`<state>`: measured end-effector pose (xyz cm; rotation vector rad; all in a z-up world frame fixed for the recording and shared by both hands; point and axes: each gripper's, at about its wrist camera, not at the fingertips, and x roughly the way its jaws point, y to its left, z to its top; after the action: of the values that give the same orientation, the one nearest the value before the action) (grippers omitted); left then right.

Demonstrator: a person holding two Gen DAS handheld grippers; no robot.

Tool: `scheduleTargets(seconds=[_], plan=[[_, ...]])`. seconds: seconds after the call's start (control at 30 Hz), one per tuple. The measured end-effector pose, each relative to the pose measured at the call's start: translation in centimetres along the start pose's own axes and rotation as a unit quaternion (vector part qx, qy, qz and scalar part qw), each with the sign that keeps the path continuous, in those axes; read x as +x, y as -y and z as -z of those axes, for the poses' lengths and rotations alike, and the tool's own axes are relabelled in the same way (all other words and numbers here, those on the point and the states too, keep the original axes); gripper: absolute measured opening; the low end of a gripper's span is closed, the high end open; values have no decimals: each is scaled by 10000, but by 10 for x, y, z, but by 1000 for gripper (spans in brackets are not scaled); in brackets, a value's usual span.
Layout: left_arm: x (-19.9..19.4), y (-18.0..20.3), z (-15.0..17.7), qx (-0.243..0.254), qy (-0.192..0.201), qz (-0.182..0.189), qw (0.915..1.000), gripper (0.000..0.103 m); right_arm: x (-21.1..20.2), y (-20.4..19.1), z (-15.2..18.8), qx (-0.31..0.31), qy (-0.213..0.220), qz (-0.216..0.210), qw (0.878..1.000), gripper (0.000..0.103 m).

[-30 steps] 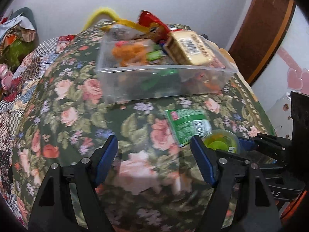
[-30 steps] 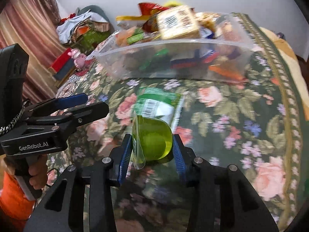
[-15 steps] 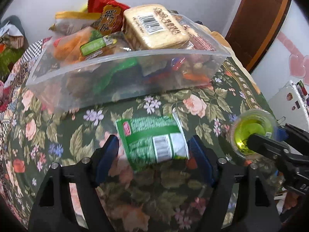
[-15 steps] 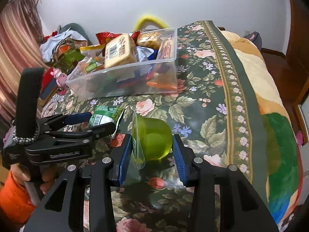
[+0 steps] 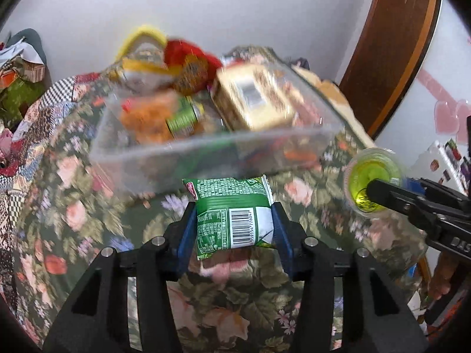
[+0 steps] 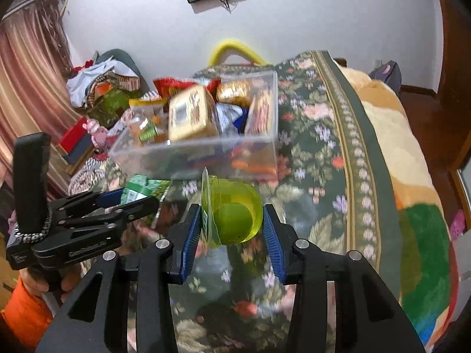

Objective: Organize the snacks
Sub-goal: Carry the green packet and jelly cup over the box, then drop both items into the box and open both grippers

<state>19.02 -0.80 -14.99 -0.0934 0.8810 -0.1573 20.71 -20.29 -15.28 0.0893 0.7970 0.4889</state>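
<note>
Snack packet: the green and white snack packet (image 5: pixel 234 213) sat between the two blue pads of the left gripper (image 5: pixel 234 229), low in the centre of the left wrist view, barcode side up, its upper end sticking out past the fingertips.
Left gripper: clamped on the snack packet, both pads pressed to its sides; in the right wrist view it appeared at the left (image 6: pixel 134 200) with the packet's green end (image 6: pixel 144 188) poking out of it.
Jelly cup: the green jelly cup (image 6: pixel 235 211) lay on its side between the pads of the right gripper (image 6: pixel 232 226), centre of the right wrist view, its foil lid against the left pad and its rounded base toward the right pad.
Right gripper: closed around the jelly cup; in the left wrist view it entered from the right edge (image 5: pixel 371 189), the cup (image 5: pixel 372 181) seen end-on.
Clear bin: the clear plastic bin (image 5: pixel 206 153), blurred, stood just above the snack packet in the left wrist view, heaped with mixed snacks, a tan biscuit pack (image 5: pixel 253 100) on top.
Bedspread: the green floral bedspread (image 5: pixel 76 211) lay under the bin and both grippers.
Hand: a hand (image 6: pixel 38 282) gripped the left tool's handle at the lower left of the right wrist view.
</note>
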Motion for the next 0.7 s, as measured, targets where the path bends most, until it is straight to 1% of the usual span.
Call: scheduleTargets(seconds=[0.2, 0.43, 0.57, 0.7], plan=[[-22, -12, -32, -93, 435, -35, 9990, 49, -1, -6, -26, -97, 293, 1, 9995, 39], [-25, -20, -70, -115, 744, -161, 9970, 49, 10, -5, -52, -93, 490, 50, 9987, 39], [-14, -25, -89, -129, 792, -235, 9965, 49, 23, -3, -64, -68, 504, 80, 9987, 39], [2, -27, -97, -170, 732, -331, 9966, 49, 37, -3, -72, -71, 445, 112, 9989, 39]])
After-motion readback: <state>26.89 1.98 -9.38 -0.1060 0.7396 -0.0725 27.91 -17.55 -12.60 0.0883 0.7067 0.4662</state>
